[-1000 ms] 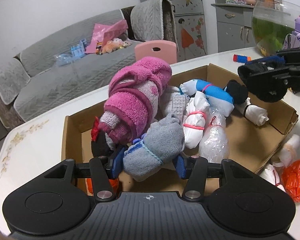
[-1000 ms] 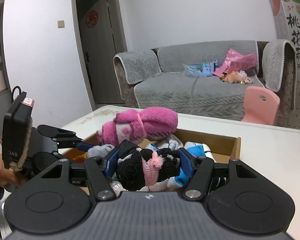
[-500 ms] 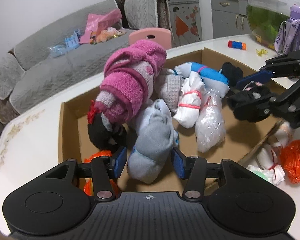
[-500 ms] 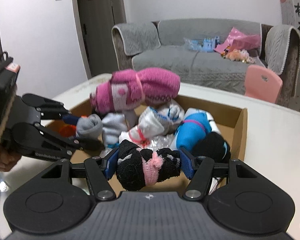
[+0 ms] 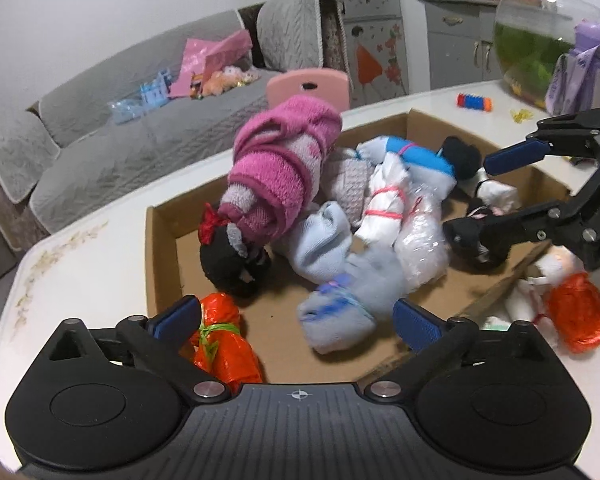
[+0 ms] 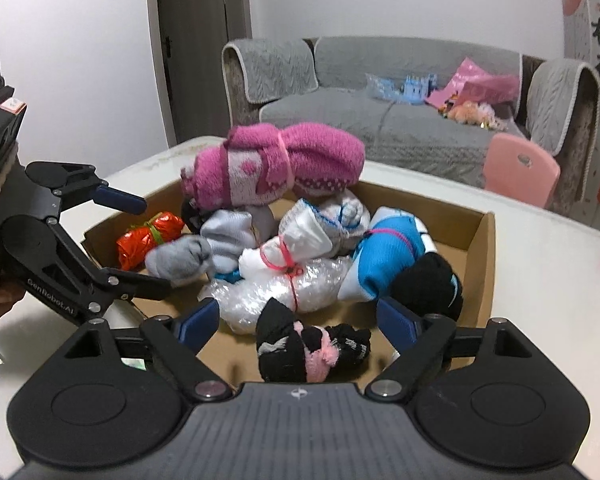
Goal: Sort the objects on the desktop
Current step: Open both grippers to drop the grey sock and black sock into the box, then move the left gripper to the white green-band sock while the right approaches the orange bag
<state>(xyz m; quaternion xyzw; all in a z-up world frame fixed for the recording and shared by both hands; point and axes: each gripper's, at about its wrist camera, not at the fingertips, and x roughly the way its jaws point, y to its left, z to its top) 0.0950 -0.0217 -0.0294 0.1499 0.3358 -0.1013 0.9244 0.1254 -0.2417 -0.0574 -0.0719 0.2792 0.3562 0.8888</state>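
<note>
A cardboard box [image 5: 162,248] on the white table holds several rolled bundles, topped by a pink towel roll [image 5: 284,168]. My left gripper [image 5: 296,320] is open just above the box's near edge; the grey sock bundle [image 5: 348,304] lies loose between its fingers on the box floor. My right gripper [image 6: 300,320] is open too; the black sock bundle with a pink tuft [image 6: 312,354] lies free in the box between its fingers. The right gripper also shows in the left wrist view [image 5: 496,200], and the left gripper in the right wrist view [image 6: 140,240].
An orange foil bundle [image 5: 220,336] lies in the box's near left corner. More bundles, one orange [image 5: 576,316], lie on the table right of the box. A fishbowl [image 5: 536,36] and a small toy [image 5: 474,102] stand at the far right. A pink chair [image 6: 520,168] is behind the table.
Both grippers lowered into the box and opened. The grey sock bundle dropped from the left gripper and the black sock bundle from the right; both now lie in the box.
</note>
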